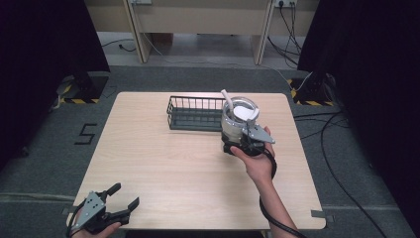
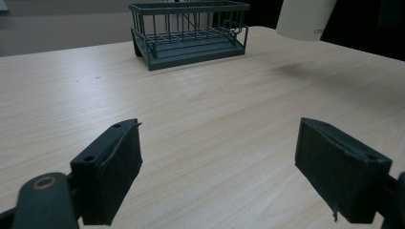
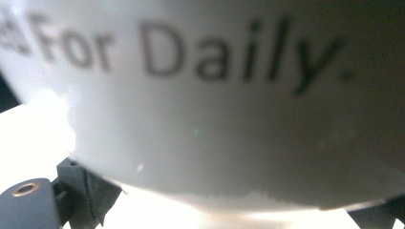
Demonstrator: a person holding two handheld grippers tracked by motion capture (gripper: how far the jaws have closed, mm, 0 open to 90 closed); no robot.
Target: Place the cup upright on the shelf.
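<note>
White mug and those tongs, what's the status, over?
Right tongs shut on white mug, held above table. Left tongs open, idle. Wire basket alongside.

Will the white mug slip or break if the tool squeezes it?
The white mug looks glossy, so it may be slippery; the right tool grips its smooth, curved side. It seems stiff and probably ceramic, so a drop on the table could chip it. Held in the air, it might tilt.

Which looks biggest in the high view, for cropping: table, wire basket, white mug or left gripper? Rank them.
1. table
2. wire basket
3. white mug and left gripper: look alike in size, and the gripper sits nearer the camera, so unranked.
</note>
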